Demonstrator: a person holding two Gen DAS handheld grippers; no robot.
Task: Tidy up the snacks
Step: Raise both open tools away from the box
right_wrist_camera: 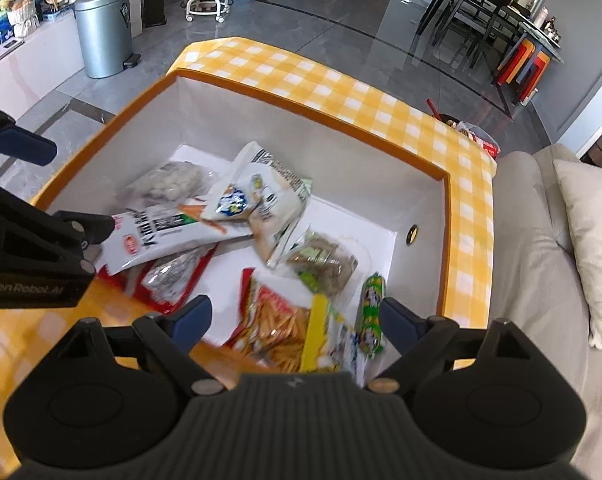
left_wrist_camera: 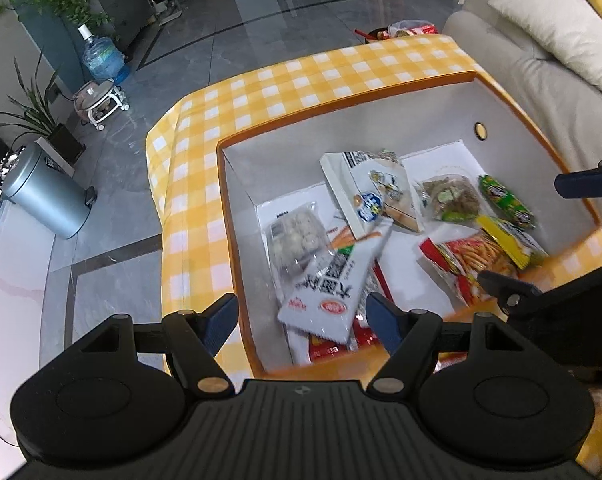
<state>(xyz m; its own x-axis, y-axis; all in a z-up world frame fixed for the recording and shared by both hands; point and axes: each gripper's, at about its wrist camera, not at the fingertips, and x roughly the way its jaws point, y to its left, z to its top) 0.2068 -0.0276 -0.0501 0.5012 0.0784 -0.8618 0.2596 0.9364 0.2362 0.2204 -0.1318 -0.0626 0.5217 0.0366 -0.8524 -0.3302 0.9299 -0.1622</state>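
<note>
Left gripper [left_wrist_camera: 301, 320] gapes empty; only the right view shows stools [right_wrist_camera: 521, 68].

One box [left_wrist_camera: 341, 120] is seen, with about eight snack packets [left_wrist_camera: 321, 288] counted inside, though overlaps make the count uncertain. Two grippers [left_wrist_camera: 301, 320] are seen. One bin [left_wrist_camera: 45, 196], one water bottle [left_wrist_camera: 101, 56] and one sofa [left_wrist_camera: 541, 60] are counted.

The desk [left_wrist_camera: 301, 80] is covered with a yellow and white checked cloth [right_wrist_camera: 341, 92]. On it stands an open box [left_wrist_camera: 341, 128] with an orange rim and grey walls, close to the sofa side.
</note>
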